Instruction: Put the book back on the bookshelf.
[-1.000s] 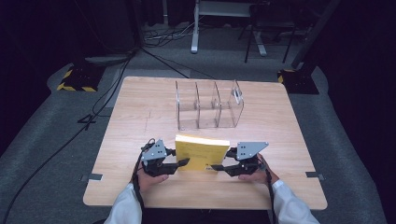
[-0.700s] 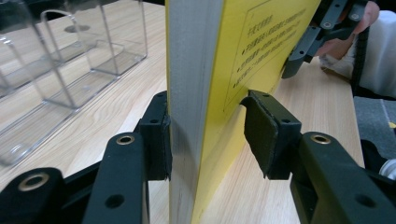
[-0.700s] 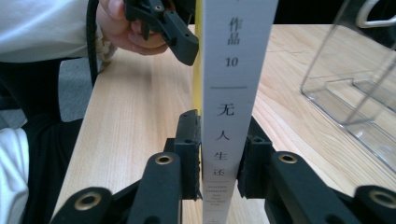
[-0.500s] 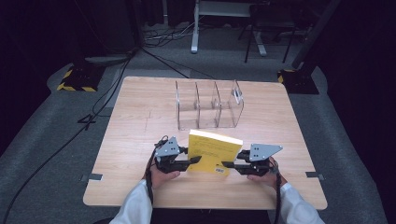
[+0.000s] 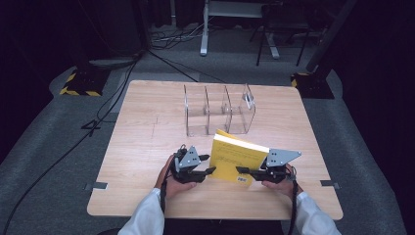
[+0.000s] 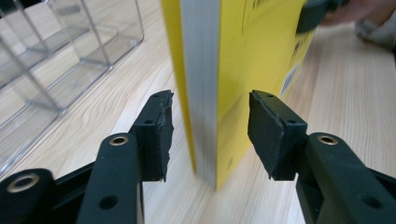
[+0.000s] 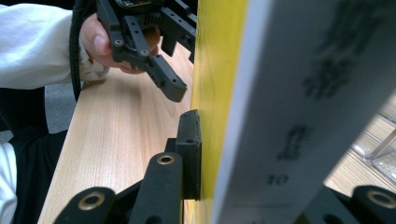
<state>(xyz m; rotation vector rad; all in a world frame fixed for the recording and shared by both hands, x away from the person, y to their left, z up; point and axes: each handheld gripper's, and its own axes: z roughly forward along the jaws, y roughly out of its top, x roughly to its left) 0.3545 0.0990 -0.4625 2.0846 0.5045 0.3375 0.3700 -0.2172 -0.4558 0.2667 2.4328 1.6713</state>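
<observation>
Pinching the yellow book (image 7: 212, 93), the right tool (image 7: 205, 154) has closed; the left tool (image 6: 210, 135), just widening, straddles it untouched

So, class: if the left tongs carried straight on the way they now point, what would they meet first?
The yellow book. It stands on edge between the open jaws of the left tongs, their pads clear of both covers, so its page edge would likely meet the tongs' throat. The jaws have just been opening.

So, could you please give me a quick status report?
Right gripper shut on book, book upright on table. Left gripper open around its edge, just opening. Rack behind, path clear.
</observation>
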